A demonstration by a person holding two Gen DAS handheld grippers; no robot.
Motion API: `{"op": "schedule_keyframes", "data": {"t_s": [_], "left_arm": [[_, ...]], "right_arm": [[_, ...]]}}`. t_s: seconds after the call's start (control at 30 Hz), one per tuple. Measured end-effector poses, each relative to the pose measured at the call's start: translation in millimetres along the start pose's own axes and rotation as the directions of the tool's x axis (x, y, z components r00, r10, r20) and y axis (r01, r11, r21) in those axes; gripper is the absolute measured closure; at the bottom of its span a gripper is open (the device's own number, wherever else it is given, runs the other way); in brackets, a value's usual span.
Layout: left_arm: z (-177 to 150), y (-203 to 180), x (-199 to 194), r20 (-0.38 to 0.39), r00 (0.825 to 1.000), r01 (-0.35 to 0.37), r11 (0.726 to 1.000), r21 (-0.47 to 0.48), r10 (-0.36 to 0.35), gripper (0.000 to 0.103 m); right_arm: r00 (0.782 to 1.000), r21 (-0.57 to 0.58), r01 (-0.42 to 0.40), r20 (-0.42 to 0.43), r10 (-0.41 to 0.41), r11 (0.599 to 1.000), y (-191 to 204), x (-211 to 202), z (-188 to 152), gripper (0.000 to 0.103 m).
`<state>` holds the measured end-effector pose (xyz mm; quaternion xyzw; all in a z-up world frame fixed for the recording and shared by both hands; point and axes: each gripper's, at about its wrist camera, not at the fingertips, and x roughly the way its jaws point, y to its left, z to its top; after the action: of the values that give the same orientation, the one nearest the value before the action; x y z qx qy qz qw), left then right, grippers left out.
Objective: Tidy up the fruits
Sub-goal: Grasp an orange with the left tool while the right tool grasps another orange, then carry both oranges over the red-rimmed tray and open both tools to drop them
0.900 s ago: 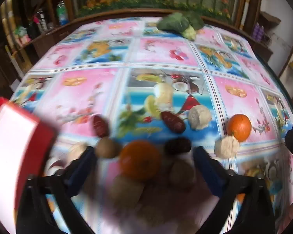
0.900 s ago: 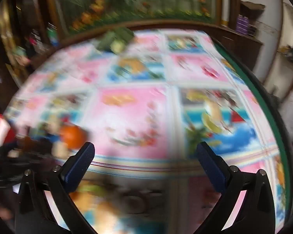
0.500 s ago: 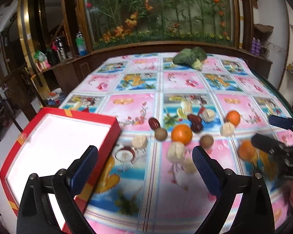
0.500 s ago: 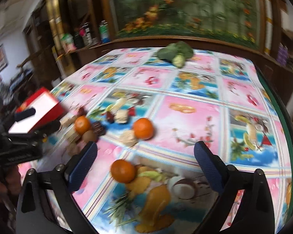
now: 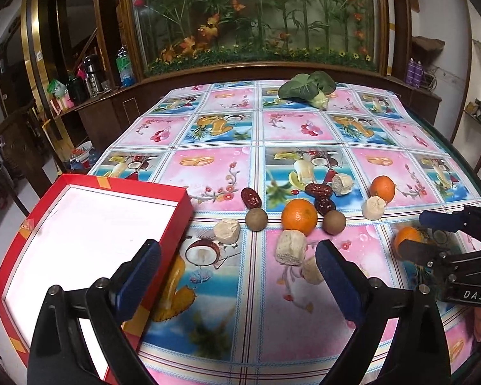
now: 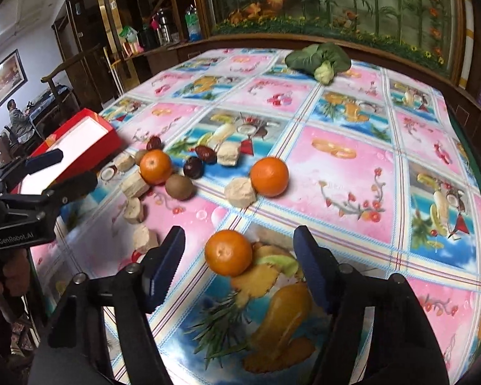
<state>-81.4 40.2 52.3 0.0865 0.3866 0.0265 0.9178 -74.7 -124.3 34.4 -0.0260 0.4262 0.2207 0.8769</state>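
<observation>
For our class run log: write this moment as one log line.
stage: approach | right gripper: open, around nearest orange, not gripping | left gripper: open, empty | red box: empty | other fruit: on tablecloth

This is a lived-in home, most likely a dining or sitting room. The table (image 5: 227, 173) wears a glossy plastic cloth printed with cartoon fruit, the sort laid in a family house. Behind it runs a dark wooden sideboard (image 5: 118, 109) crowded with a thermos flask (image 5: 91, 75), a drinks bottle (image 5: 124, 67) and small packets, below a large glazed panel (image 5: 259, 16) filled with artificial bamboo and flowers. In the right wrist view a framed picture (image 6: 4, 77) hangs on a white wall, and a person (image 6: 17, 122) sits at a desk in the adjoining room.
</observation>
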Motion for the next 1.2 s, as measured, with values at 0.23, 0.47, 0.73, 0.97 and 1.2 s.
{"op": "schedule_keyframes", "data": {"t_s": [0.23, 0.47, 0.73, 0.97, 1.2], "left_arm": [[0.5, -0.1, 7.0, 0.005, 1.000, 0.019, 1.000, -0.006, -0.019, 0.006], [13.7, -7.0, 14.3, 0.020, 0.997, 0.078, 0.994, 0.082, -0.080, 0.006], [27.6, -31.0, 42.0, -0.031, 0.981, 0.193, 0.953, 0.235, -0.191, 0.033], [31.1, -25.4, 61.8, -0.100, 0.957, 0.288, 0.931, 0.222, -0.273, 0.037], [13.7, -20.4, 61.9, -0.149, 0.957, 0.284, 0.903, 0.323, -0.248, 0.037]], "right_arm": [[1.000, -0.005, -0.013, -0.019, 0.013, 1.000, 1.4, 3.3, -0.8, 0.041], [0.998, -0.001, -0.033, -0.054, 0.033, 0.999, 4.4, 11.7, -1.4, 0.054], [0.998, -0.021, -0.023, -0.064, 0.022, 1.000, 4.8, 16.6, -3.7, 0.068], [0.997, -0.021, -0.041, -0.071, 0.039, 0.999, 1.9, 16.9, -3.0, 0.068], [0.997, -0.020, -0.045, -0.071, 0.043, 0.999, 1.4, 16.7, -2.9, 0.068]]}}
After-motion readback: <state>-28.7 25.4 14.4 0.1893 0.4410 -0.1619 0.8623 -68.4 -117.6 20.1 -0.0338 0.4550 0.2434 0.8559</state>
